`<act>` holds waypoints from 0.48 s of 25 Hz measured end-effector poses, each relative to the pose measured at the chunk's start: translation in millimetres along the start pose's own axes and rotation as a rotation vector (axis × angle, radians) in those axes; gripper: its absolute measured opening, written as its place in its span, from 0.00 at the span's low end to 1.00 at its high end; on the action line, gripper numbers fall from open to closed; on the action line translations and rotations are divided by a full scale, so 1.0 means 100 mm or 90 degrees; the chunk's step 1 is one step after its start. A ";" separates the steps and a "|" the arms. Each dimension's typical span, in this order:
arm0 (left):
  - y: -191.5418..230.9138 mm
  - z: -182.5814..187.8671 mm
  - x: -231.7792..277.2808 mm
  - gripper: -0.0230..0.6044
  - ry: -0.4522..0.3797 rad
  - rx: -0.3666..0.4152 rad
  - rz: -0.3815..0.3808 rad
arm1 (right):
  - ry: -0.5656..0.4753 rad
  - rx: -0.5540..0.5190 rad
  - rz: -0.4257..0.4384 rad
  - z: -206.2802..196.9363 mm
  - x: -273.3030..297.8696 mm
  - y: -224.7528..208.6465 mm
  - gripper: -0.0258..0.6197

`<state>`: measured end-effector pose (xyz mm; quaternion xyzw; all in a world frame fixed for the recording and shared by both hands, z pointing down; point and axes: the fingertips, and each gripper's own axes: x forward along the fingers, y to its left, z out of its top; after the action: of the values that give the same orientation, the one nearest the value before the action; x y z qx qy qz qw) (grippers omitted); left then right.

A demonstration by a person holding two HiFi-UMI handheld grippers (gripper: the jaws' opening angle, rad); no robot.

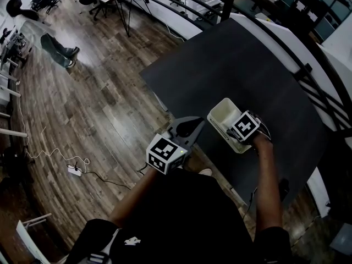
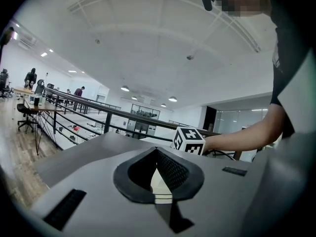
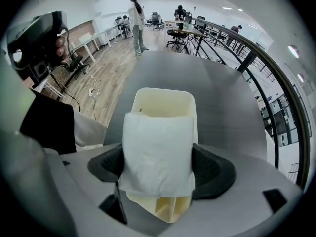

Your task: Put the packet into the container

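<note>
Clamps the white packet (image 3: 157, 152) in the jaws of the right gripper (image 3: 158, 168), with pads pressed on both its sides; points steeply down at the cream container (image 3: 163, 101), straight beyond the jaw tips on the dark desk (image 3: 232, 102); shows the packet sticking out past the tips, nearly as wide as the container mouth, not yet inside.

Holds the left gripper (image 2: 157, 154) off to the left of those jaws, near level; jaws together at the tips, nothing between; touches neither packet nor container.

Risks, by judgement:
- could catch a packet corner on the rim if released off-centre; ends draped over the wall, not inside
- could land short on the desk if released too high; looks soft and light
- could shove or tip the container when pressing down, with no second hold on it
- might stick to one pad on opening and lift back out
</note>
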<state>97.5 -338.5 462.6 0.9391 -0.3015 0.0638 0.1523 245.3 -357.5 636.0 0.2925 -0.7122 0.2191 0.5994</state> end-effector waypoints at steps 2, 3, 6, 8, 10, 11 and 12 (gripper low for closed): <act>0.01 0.00 0.00 0.04 0.002 -0.002 0.001 | -0.003 -0.004 -0.001 0.01 0.02 -0.01 0.66; 0.01 0.00 0.00 0.04 0.003 -0.002 0.002 | -0.004 -0.003 -0.001 0.01 0.03 -0.02 0.66; 0.02 -0.02 -0.02 0.04 0.004 -0.004 0.003 | -0.003 -0.004 0.000 -0.02 0.08 -0.02 0.66; 0.03 -0.01 -0.03 0.04 0.003 -0.005 0.004 | -0.001 -0.015 0.002 -0.02 0.09 -0.02 0.66; 0.03 0.00 -0.03 0.04 0.000 -0.008 0.002 | -0.004 -0.022 0.006 0.00 0.07 -0.02 0.66; 0.02 0.00 -0.03 0.04 -0.002 -0.010 0.000 | -0.010 -0.021 0.010 0.00 0.07 -0.02 0.66; 0.02 0.01 -0.03 0.04 -0.004 -0.012 -0.002 | -0.016 -0.018 0.012 0.00 0.07 -0.02 0.66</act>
<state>94.5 -338.6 461.6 0.9383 -0.3011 0.0580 0.1600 245.7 -360.2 642.6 0.2800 -0.7254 0.2105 0.5925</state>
